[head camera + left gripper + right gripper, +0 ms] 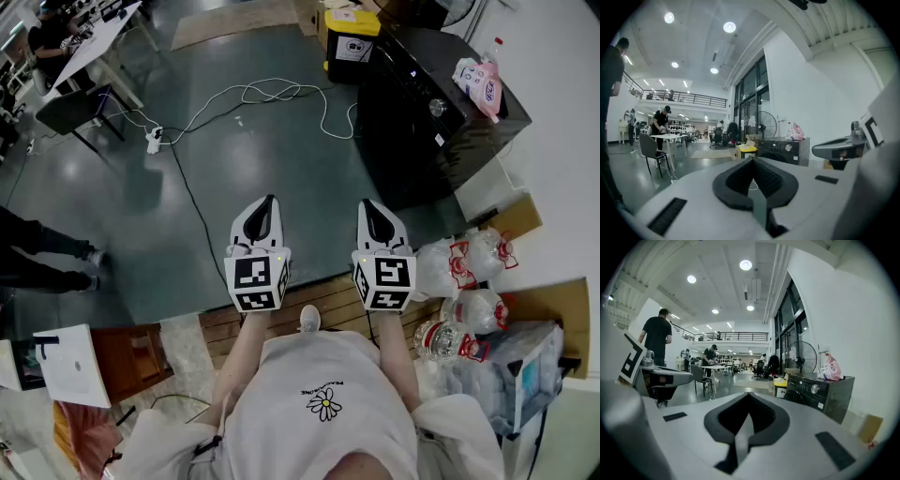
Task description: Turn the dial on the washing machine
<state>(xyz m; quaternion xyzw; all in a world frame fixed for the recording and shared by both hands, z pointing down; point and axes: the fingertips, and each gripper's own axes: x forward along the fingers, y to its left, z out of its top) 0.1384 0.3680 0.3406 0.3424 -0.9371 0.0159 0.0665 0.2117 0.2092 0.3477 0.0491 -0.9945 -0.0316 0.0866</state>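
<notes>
Silver dial [437, 108] well beyond left hand-held gripper [271, 201] and right hand-held gripper [367, 203], both clenched

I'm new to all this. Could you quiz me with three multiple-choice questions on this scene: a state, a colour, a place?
1. The left claw and right claw are: A both wide open; B both shut and empty; C one shut, one wide open.
2. The lid of the bin beside the washing machine is: A yellow; B red; C blue.
3. The pink bag sits: A in the left claw; B on the bin; C on top of the washing machine.
Answers: 1 B, the tips meet with nothing between. 2 A, the lid shows yellow. 3 C, it rests on the machine's top.
</notes>
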